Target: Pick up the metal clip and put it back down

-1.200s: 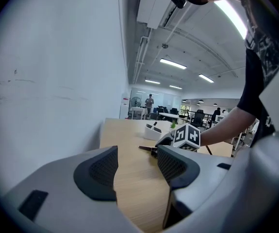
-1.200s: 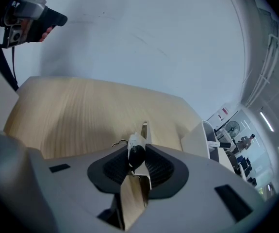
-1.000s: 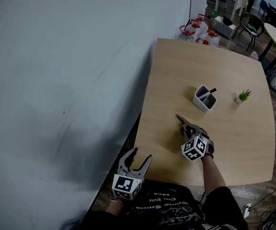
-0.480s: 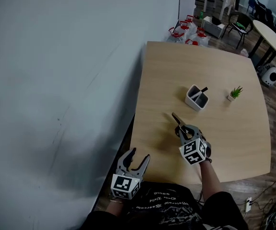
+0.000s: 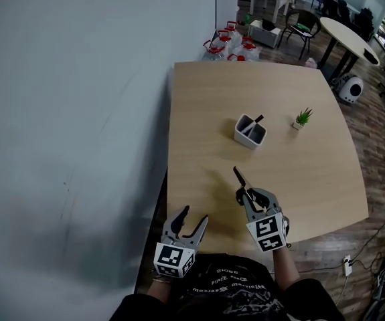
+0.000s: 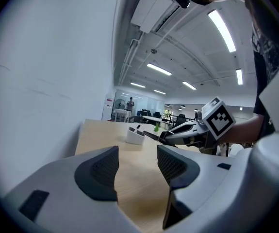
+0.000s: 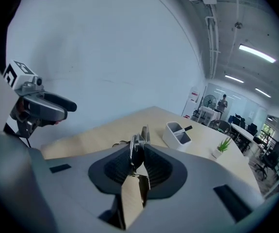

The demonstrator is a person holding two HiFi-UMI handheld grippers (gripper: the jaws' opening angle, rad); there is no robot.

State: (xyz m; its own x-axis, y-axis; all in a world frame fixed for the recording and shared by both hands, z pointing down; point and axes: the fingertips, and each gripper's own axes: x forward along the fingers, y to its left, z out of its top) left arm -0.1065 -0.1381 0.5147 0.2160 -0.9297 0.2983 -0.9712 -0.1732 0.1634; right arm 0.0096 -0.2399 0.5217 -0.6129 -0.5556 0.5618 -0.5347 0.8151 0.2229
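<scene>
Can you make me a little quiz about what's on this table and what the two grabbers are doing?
1. True or false: the left gripper has its jaws apart with nothing between them.
2. What are the right gripper jaws shut on? A: a thin silver metal clip. B: a yellow pencil. C: nothing.
3. Fill in the word: in the head view, the small green potted plant stands to the ___ of the white desk organiser on the light wooden table.

Key: 1 true; 2 A; 3 right.
</scene>
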